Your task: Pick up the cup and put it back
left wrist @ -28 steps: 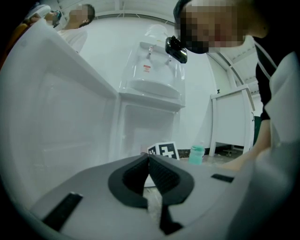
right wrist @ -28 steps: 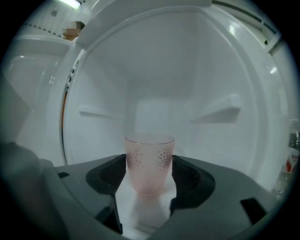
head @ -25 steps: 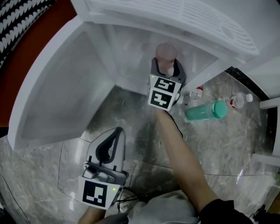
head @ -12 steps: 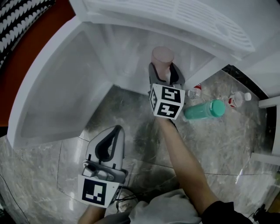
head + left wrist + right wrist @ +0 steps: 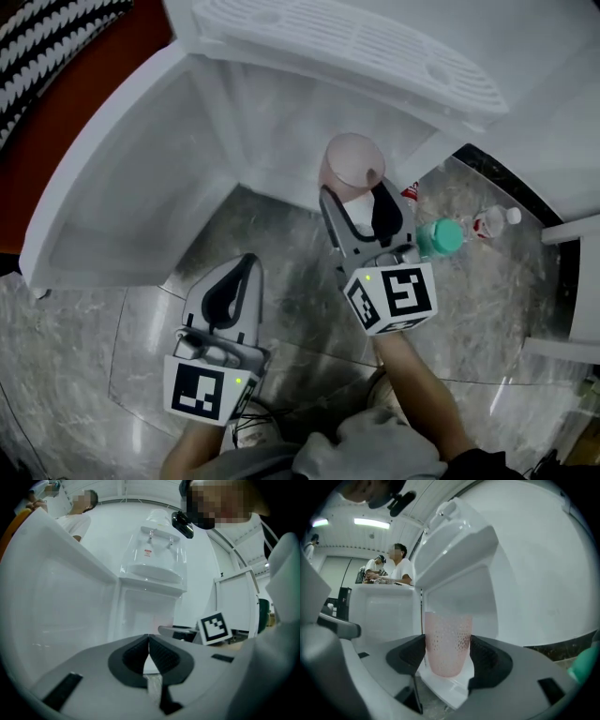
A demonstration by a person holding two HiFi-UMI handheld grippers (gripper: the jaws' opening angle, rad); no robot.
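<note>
A white fridge (image 5: 281,112) stands with its door (image 5: 122,187) swung wide over a grey marble floor (image 5: 281,281). The right gripper (image 5: 358,195) reaches toward the opening, its jaws clamped on either side of a pale pink, dotted cup (image 5: 446,641), which it holds upright just at the fridge's lower front edge. The left gripper (image 5: 246,267) hangs lower and to the left, over the floor and well apart from the cup, with its jaws pressed together on nothing. A green bottle (image 5: 439,236) lies on the floor just right of the right gripper, and a small clear bottle (image 5: 489,223) lies near it.
</note>
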